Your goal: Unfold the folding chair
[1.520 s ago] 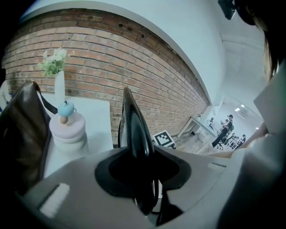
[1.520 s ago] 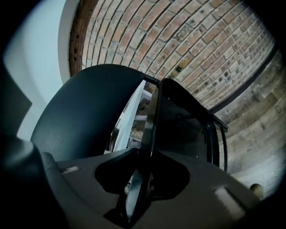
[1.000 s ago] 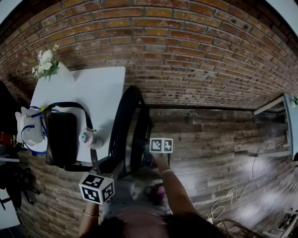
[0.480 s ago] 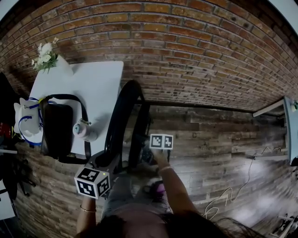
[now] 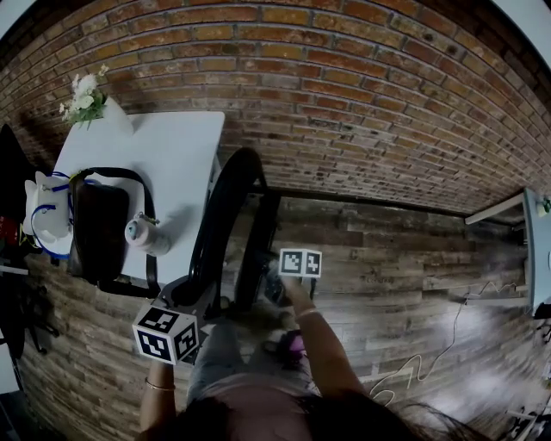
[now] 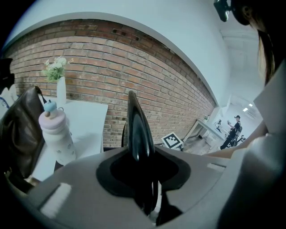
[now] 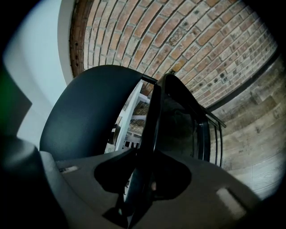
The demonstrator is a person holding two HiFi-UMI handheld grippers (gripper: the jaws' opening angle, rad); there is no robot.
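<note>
Long dark hair (image 5: pixel 258 424) fills the near edge of the head view. In the left gripper view 1 strand of it hangs down the far right side. A thin bracelet (image 5: pixel 156 385) rings the wrist behind the left hand (image 5: pixel 160 372), and a pale band (image 5: pixel 305 313) rings the wrist behind the right hand (image 5: pixel 291 298). Both forearms are uncovered. A light grey garment (image 5: pixel 225 372) covers the body between the 2 arms. In the left gripper view its cloth shows pale and smooth at the right edge. A small black device (image 6: pixel 222 8) sits up beside the head.
</note>
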